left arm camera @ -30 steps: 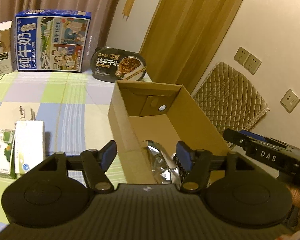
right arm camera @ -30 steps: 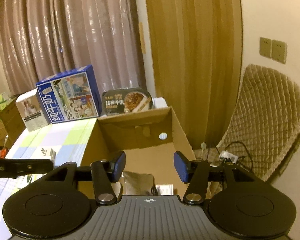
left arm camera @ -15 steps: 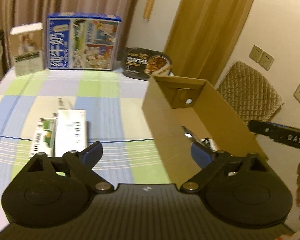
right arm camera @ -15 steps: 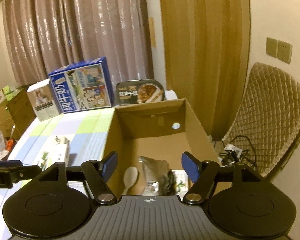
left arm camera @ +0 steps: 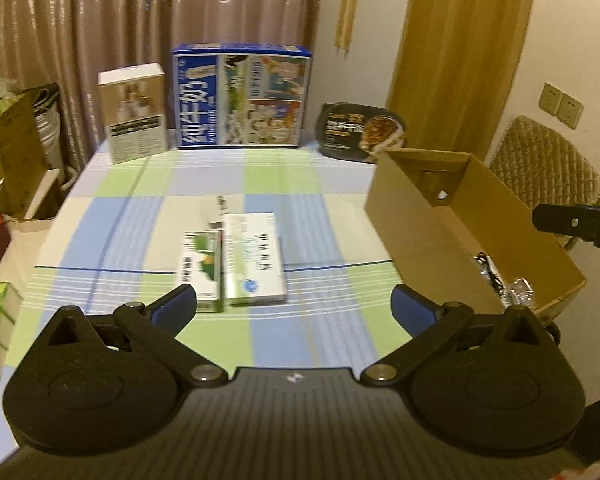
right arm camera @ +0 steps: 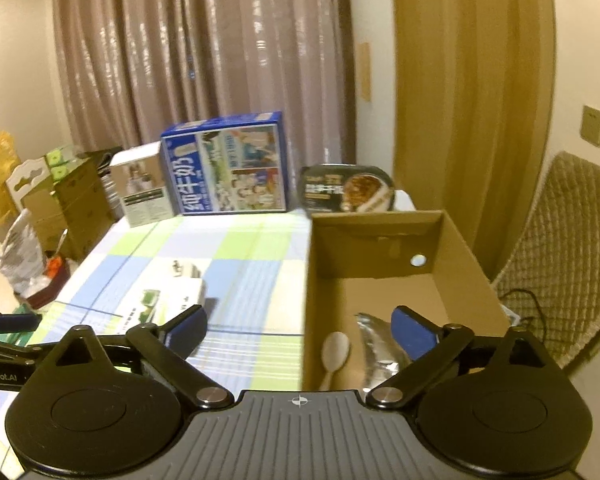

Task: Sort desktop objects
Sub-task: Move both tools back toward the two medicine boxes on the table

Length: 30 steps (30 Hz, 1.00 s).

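On the bench [left arm camera: 112,224], two flat boxes [left arm camera: 236,264] lie side by side, left of the cardboard box [right arm camera: 384,276] holding a spoon [right arm camera: 334,354]. Both the left tool [left arm camera: 294,302] and right tool [right arm camera: 300,330] are opening, empty. Next move, I think: lower the left tool onto one box.

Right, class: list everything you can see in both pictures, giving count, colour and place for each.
cardboard box: one, brown, open, right side of table
spoon: one, pale, inside box
foil pouch: one, silver, inside box
flat packets: two, green and white, side by side mid-table
milk carton: one, blue, table's far edge
small box: one, brown and white, left of milk carton
meal tray: one, black, right of carton
tablecloth: one, green and blue checks
left tongs: opening, nothing between
right tongs: opening, nothing between
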Available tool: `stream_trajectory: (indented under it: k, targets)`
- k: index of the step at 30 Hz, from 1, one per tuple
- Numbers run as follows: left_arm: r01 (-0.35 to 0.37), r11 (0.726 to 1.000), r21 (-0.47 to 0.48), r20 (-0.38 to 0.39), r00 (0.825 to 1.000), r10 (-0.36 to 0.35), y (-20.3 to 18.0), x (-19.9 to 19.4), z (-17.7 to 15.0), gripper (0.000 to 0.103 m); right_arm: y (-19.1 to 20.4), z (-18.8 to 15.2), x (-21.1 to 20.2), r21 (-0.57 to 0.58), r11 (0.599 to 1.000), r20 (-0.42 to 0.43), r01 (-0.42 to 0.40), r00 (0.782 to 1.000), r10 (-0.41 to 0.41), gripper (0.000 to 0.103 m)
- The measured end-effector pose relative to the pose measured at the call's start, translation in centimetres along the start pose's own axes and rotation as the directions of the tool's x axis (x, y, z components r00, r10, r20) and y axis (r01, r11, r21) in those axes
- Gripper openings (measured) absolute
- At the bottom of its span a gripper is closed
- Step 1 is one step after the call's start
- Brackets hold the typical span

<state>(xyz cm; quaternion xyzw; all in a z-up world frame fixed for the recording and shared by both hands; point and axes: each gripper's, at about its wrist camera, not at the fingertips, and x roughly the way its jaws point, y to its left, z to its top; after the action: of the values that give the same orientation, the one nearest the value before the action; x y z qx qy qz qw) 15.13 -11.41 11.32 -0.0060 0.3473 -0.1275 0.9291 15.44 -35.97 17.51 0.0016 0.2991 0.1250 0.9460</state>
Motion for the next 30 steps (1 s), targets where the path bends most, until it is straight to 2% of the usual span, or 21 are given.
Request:
stream_trajectory:
  k: [16,21,27,30]
  targets:
    - [-0.113,0.992,-0.052,0.039,0.993,0.115,6.3,-2.3,-2.2,0.101,6.7,-1.0,2.7,-0.078,0.993,-0.054,-0.089,0.995,0.085,0.101]
    - [-0.135,0.985,-0.102,0.041,0.989,0.14,8.2,-2.3,-2.9,0.101,8.0,-1.9,3.7,-0.083,0.99,-0.079,-0.113,0.991,0.107,0.101]
    - [-0.158,0.982,-0.1,-0.007,0.987,0.158,9.9,-1.2,-3.5,0.102,9.4,-3.0,5.8,-0.089,0.986,-0.122,-0.14,0.984,0.129,0.101]
    - [-0.16,0.986,-0.056,-0.047,0.986,0.157,10.3,-0.2,-3.8,0.102,9.7,-3.5,7.1,-0.079,0.986,-0.142,-0.147,0.981,0.135,0.101]
